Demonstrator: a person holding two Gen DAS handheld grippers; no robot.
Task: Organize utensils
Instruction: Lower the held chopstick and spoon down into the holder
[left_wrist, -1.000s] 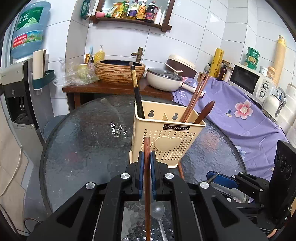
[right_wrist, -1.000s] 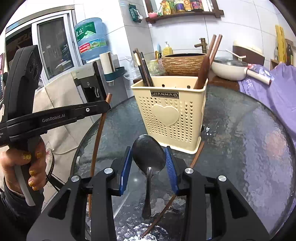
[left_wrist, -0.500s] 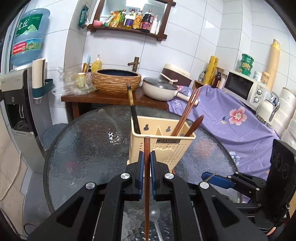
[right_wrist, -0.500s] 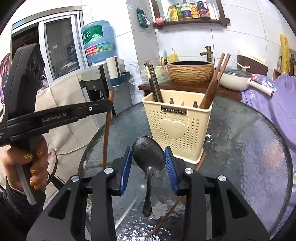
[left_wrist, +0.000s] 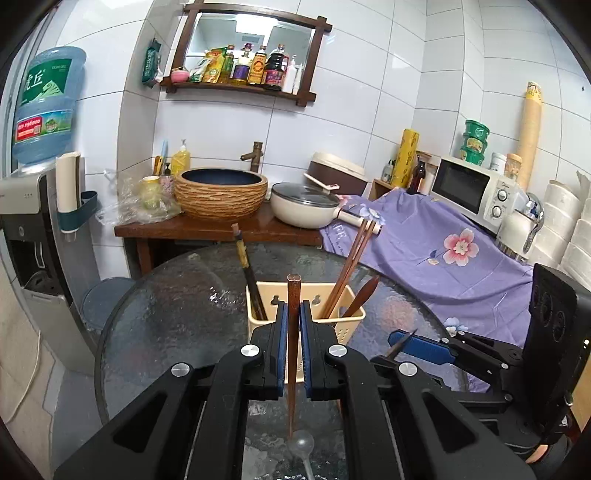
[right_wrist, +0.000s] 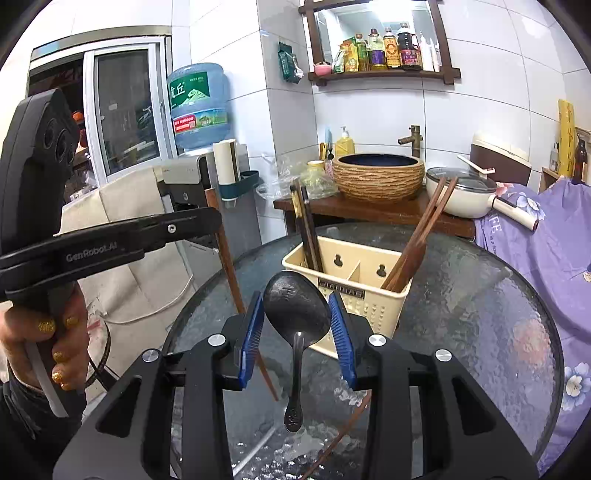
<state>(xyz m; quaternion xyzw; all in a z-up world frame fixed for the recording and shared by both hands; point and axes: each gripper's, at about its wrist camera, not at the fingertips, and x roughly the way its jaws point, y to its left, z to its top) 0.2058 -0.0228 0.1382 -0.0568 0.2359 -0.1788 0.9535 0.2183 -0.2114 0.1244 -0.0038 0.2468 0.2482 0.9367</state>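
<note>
Chopstick (left_wrist: 293, 332) pinched upright between the blue pads of the left hand-held gripper (left_wrist: 293, 328), thick end up, tip pointing down at frame centre: a pose suited to dropping it tip-first into a compartment. Right hand-held gripper (right_wrist: 297, 325) clamped on the bowl of a dark spoon (right_wrist: 297, 308), handle hanging free below, likewise ready for lowering. Beyond both, at frame centre, the cream utensil holder (right_wrist: 373, 299) on the glass surface (right_wrist: 498, 332), already sorted: dark chopsticks (right_wrist: 308, 229) in its left compartment, brown chopsticks (right_wrist: 421, 236) at right. Loose clear spoon (left_wrist: 301, 441) low on the surface.
</note>
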